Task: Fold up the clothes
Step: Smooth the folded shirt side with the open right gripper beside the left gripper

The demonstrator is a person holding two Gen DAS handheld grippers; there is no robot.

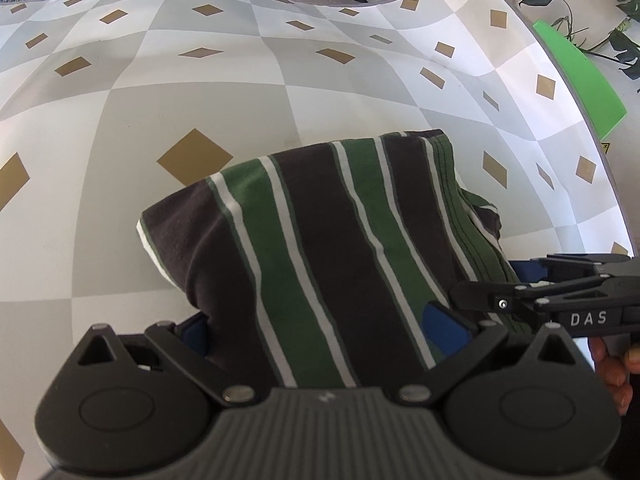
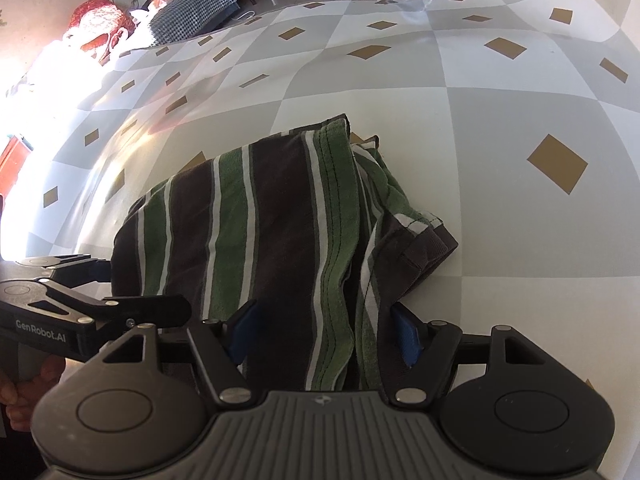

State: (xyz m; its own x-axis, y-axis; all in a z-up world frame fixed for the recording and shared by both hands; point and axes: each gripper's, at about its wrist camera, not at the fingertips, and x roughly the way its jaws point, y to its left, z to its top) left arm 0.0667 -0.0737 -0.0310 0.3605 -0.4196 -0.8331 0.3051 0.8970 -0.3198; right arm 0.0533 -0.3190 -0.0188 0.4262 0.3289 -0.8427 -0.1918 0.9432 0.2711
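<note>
A striped shirt in dark brown, green and white lies folded into a thick bundle on the checkered tablecloth. My left gripper has its blue pads spread wide on either side of the bundle's near edge, with cloth between them. The right gripper shows at the right of that view, at the bundle's right side. In the right wrist view the shirt fills the middle, and my right gripper straddles its near edge with pads apart. The left gripper shows at the left.
The tablecloth has grey and white squares with gold diamonds. A green chair and a plant stand past the table's right edge. Cushions lie beyond the far left edge.
</note>
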